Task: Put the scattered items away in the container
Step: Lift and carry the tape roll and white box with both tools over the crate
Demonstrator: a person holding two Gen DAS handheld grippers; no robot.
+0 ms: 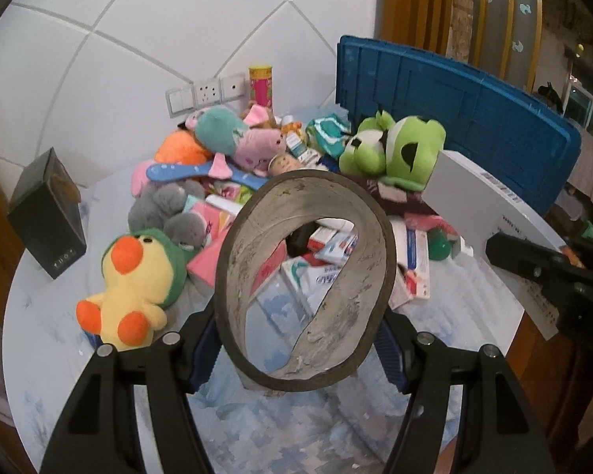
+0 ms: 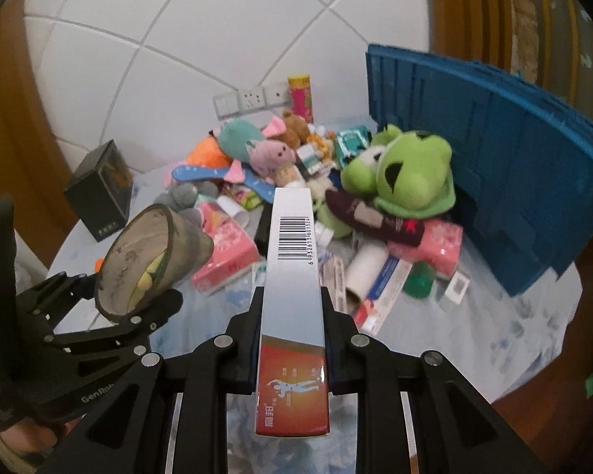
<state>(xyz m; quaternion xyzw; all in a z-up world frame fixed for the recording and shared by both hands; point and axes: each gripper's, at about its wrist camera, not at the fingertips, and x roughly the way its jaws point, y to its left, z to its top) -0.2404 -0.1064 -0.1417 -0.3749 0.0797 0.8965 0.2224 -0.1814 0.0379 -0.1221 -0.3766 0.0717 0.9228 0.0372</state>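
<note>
Left gripper grips a grey tape roll w/ jaws about half open, pads pressed on its outer sides, held above the table. Right gripper is clamped tight on a thin white box w/ barcode, also up in the air. Blue crate lies tipped on its side at the table's right, just behind the toy & box pile; green frog plush leans against it.

white tiled wall — wall sockets, wooden trim
</note>
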